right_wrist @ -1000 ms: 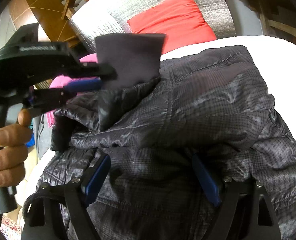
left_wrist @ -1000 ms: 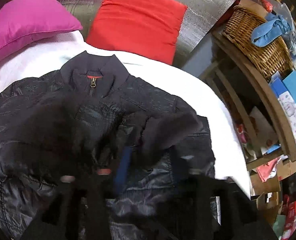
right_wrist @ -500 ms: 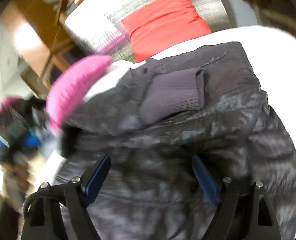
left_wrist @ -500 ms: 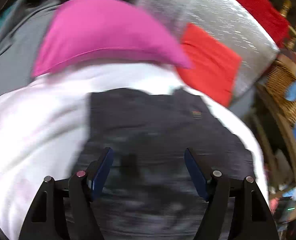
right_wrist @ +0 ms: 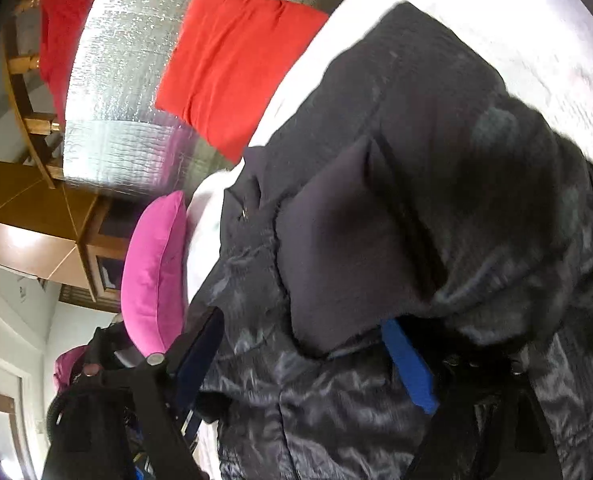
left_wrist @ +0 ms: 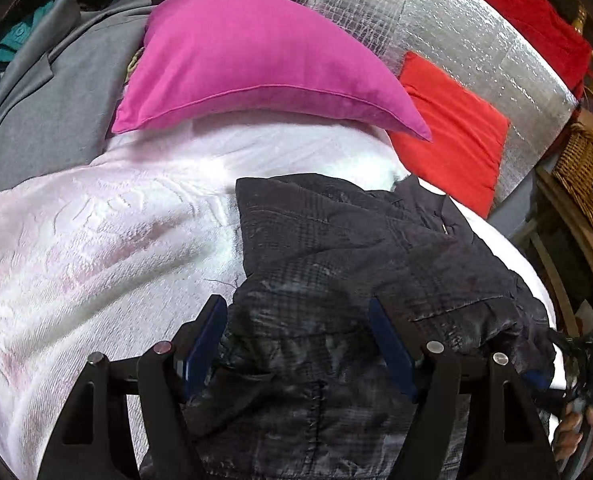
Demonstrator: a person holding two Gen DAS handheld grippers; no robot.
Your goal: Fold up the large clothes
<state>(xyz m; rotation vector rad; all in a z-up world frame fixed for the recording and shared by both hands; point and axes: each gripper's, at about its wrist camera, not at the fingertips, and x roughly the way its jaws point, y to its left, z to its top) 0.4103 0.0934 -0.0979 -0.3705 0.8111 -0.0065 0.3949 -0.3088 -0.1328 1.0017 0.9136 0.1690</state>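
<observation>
Black quilted jacket: bunched on white bed cover.
Left hand-held gripper: jaws spread, empty, over jacket.
Right hand-held gripper: jaws spread, fabric between.

Open bedspread to the left of the dark jacket: bare white cloth, room to pass. Pink pillow lies across the far edge of that stretch; a grey garment is heaped beyond it on the left. Red cushion leans on the silver quilted backing, close behind the jacket's collar. On the right, only a thin strip of bed, then wooden shelf rails and a wicker basket.
</observation>
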